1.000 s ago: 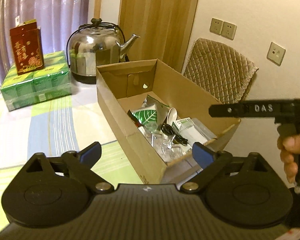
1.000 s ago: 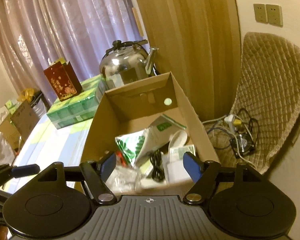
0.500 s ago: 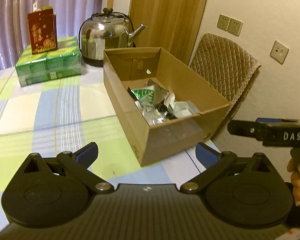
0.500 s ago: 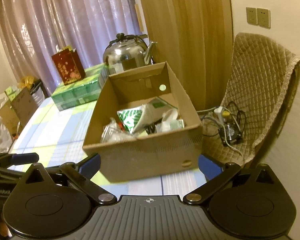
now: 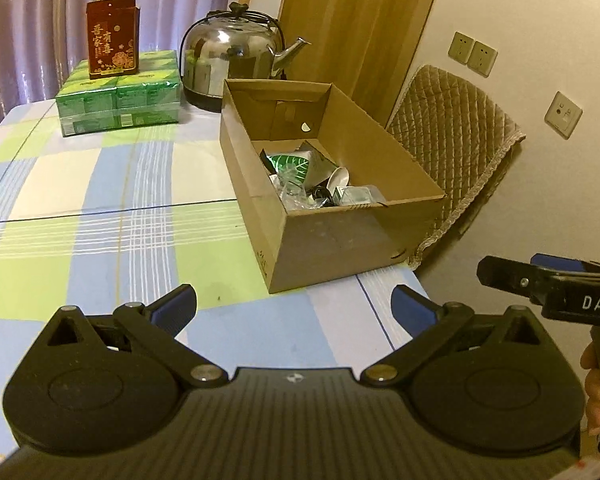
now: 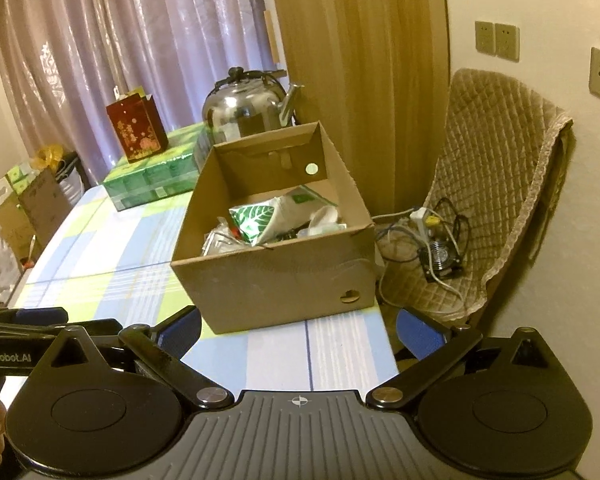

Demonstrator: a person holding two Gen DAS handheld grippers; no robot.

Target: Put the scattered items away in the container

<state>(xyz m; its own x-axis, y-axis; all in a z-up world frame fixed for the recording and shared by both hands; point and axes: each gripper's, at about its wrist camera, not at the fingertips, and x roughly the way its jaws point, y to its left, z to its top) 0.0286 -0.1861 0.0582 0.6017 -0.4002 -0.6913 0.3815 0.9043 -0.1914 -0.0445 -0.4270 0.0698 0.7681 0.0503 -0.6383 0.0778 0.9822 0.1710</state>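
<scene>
Left gripper (image 5: pixel 292 312) and right gripper (image 6: pixel 298 330): both spread wide, nothing between the blue pads, held off the near table edge. That fits a job that looks done. The checked tablecloth (image 5: pixel 100 216) is bare of loose bits. Corrugated cardboard box (image 5: pixel 340 240) holds the items (image 5: pixel 312 180): leaf-print pouch, crinkly plastic, maybe a cable. Beyond: green packs, steel kettle (image 5: pixel 236 60).
</scene>
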